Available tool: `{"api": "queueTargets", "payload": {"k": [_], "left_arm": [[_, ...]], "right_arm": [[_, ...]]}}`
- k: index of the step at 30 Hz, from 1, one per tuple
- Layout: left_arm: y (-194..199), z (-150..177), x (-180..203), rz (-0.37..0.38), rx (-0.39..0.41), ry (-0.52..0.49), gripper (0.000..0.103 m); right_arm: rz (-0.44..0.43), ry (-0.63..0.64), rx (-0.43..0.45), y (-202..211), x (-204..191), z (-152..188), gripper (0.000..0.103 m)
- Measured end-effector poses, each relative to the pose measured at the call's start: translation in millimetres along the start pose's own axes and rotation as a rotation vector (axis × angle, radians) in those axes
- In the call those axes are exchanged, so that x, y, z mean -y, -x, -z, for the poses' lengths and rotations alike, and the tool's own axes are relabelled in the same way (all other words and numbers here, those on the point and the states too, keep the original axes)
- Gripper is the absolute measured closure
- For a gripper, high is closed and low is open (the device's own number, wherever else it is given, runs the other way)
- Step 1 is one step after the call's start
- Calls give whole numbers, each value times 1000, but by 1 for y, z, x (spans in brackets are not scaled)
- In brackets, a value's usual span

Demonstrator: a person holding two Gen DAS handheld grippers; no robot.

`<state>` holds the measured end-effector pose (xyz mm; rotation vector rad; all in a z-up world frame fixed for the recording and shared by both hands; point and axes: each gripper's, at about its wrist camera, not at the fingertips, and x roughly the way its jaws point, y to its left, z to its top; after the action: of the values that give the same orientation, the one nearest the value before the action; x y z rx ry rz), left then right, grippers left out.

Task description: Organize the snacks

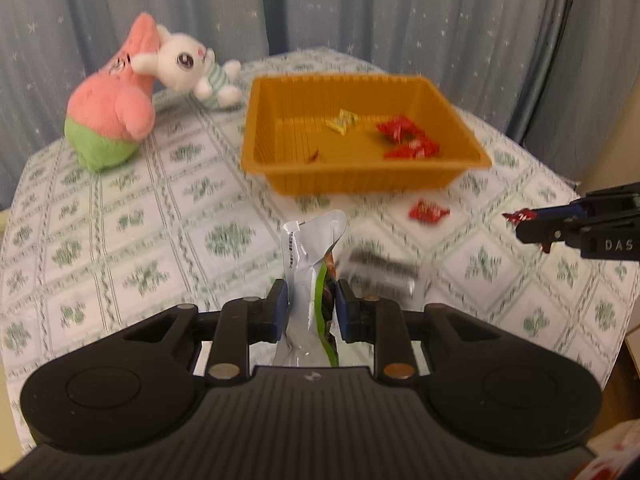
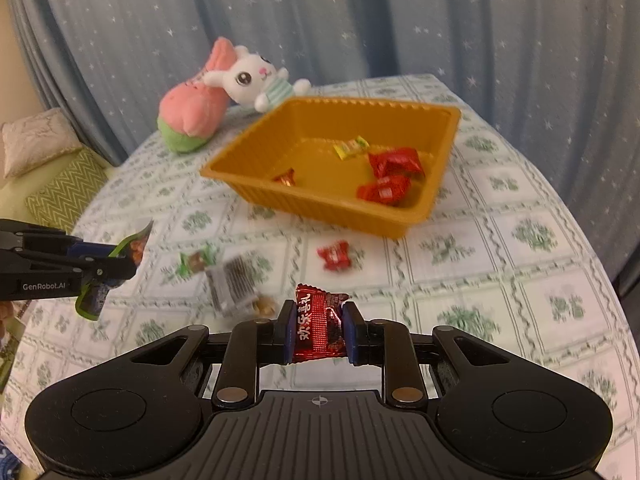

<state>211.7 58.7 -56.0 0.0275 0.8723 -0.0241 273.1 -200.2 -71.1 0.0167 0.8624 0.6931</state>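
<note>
The right claw (image 2: 315, 330) is gripping a red candy packet (image 2: 318, 330) between its blue pads, above the desk (image 2: 500, 280). The left claw (image 2: 120, 264) is entering from the left edge, clamping a green-edged snack packet (image 2: 134, 246). An orange tray (image 2: 320, 204) is sitting farther back, containing red and yellow candies. One red candy (image 2: 334, 255) is lying on the cloth just in front of the tray. A blurred silver packet (image 2: 234, 282) is lying between the claws. Two plush toys (image 2: 224, 92) are resting behind the tray.
</note>
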Motion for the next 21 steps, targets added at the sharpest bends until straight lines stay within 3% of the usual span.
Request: {"api": "queueTargets", "payload": {"k": [13, 21], "left_arm": [[-18, -76, 2, -7, 81, -20, 80], [-51, -116, 0, -24, 75, -35, 80]], "right_arm": [[-53, -3, 70, -23, 4, -63, 78], [-75, -9, 92, -52, 11, -102, 78]]}}
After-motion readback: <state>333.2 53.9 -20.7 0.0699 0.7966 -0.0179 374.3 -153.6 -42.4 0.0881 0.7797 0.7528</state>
